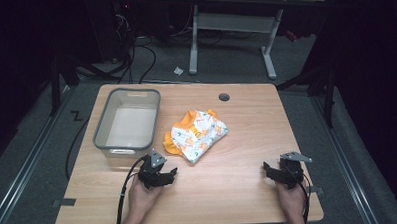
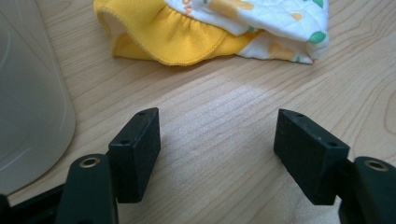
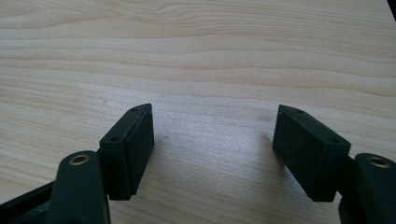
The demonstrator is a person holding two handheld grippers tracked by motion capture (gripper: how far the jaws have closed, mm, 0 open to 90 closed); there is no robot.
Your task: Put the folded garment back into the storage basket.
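Observation:
A folded child's garment (image 1: 196,134), white with an orange and green print and a yellow ruffled edge, lies in the middle of the wooden table (image 1: 239,190). In the left gripper view the garment (image 2: 219,28) lies just ahead of the jaws. My left gripper (image 1: 169,174) rests on the table near the front, below the garment, and it is open (image 2: 217,135) with bare wood between its jaws. My right gripper (image 1: 266,168) sits at the front right, pointing left, also open (image 3: 214,135) over bare wood.
A grey plastic tub (image 1: 128,120) with nothing in it stands at the table's back left; its pale wall (image 2: 32,107) rises beside my left gripper. A round cable hole (image 1: 224,97) is near the far edge. Beyond the table stands another desk's frame (image 1: 231,36).

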